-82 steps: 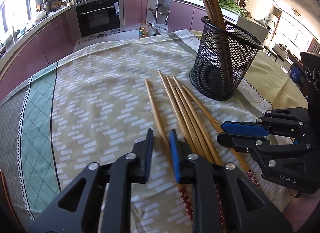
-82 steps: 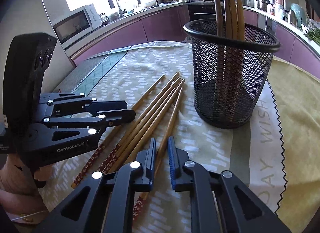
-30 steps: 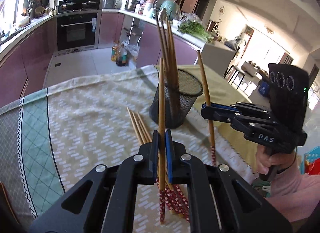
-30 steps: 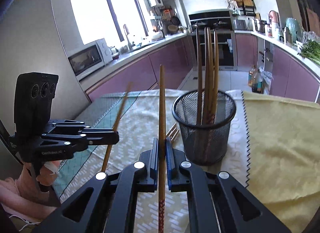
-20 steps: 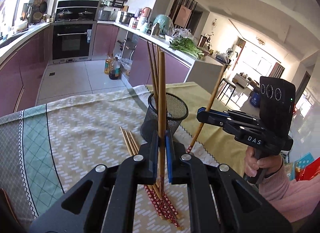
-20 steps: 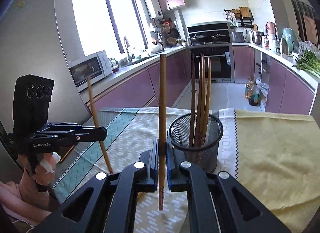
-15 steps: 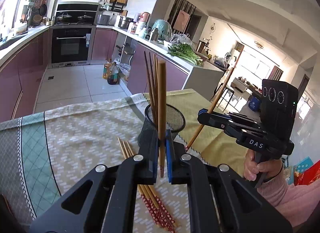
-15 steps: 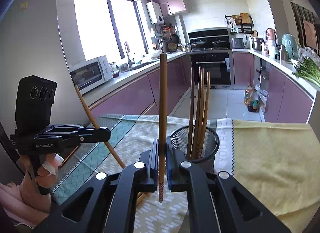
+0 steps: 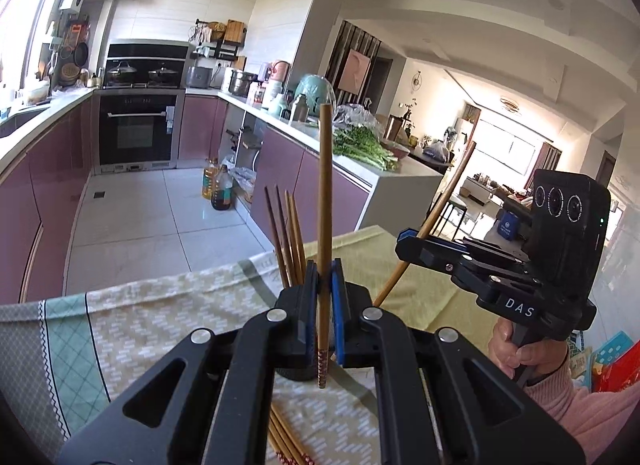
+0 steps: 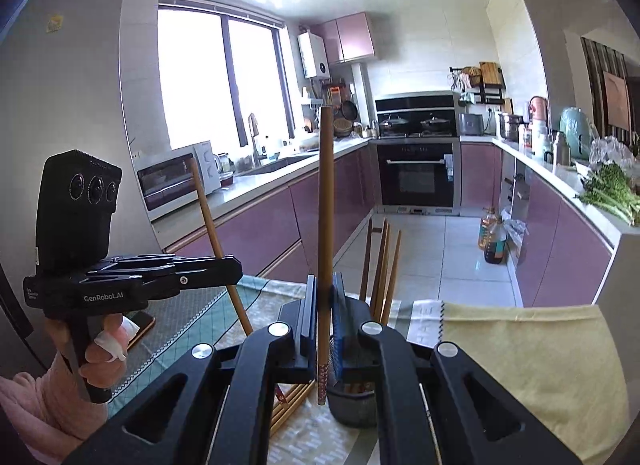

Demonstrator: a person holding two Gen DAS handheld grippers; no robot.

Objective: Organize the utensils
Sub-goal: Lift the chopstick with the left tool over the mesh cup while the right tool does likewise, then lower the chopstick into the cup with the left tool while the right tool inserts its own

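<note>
In the left wrist view my left gripper point(image 9: 323, 270) is shut on a wooden chopstick point(image 9: 324, 193) that stands upright, its patterned red end hanging just below the pads. To the right, my right gripper point(image 9: 402, 248) pinches a second chopstick point(image 9: 442, 207) that leans right. In the right wrist view that right gripper point(image 10: 323, 285) holds its chopstick point(image 10: 325, 201) upright, and the left gripper point(image 10: 237, 266) holds a slanted one point(image 10: 210, 217). The black mesh holder point(image 10: 354, 405) sits below and behind the jaws, largely hidden, with several chopsticks point(image 10: 380, 261) standing in it.
Loose chopsticks point(image 9: 285, 439) lie on the patterned tablecloth point(image 9: 152, 325) under the grippers. A yellow cloth point(image 10: 520, 353) covers the table's right side. A person's hands in pink sleeves point(image 9: 560, 389) hold the grippers. Purple kitchen cabinets and an oven stand beyond the table.
Both grippers have risen with their chopsticks, whose lower ends have left the table. The mesh holder has dropped in both views and slid behind the jaws.
</note>
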